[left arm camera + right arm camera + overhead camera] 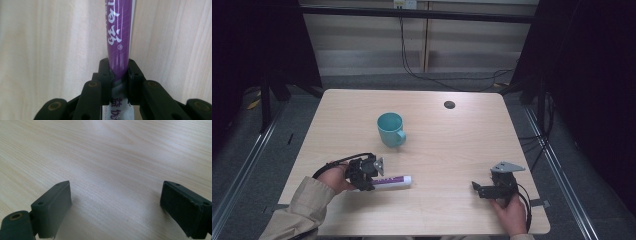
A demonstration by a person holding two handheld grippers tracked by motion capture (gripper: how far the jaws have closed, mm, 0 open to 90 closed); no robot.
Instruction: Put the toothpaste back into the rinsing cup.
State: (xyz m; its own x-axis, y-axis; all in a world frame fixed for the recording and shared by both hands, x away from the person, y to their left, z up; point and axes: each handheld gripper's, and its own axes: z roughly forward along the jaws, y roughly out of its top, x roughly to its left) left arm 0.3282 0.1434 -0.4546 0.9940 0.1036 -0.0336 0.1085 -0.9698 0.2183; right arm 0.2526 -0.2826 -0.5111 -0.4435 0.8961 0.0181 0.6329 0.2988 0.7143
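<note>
A purple and white toothpaste tube [393,180] lies flat on the wooden table [437,145], near its front left. My left gripper [368,176] is shut on the tube's tail end; in the left gripper view both pads [105,72] press against the purple tube [119,37], which runs away from the camera. A teal mug [390,129] stands upright behind the tube, handle toward the front right. My right gripper [476,188] rests low at the front right, jaws wide apart with only bare table between the pads [53,205].
A small dark round hole [449,104] sits in the table near the back right. Cables hang behind the table against the wall. Dark frames and curtains flank both sides.
</note>
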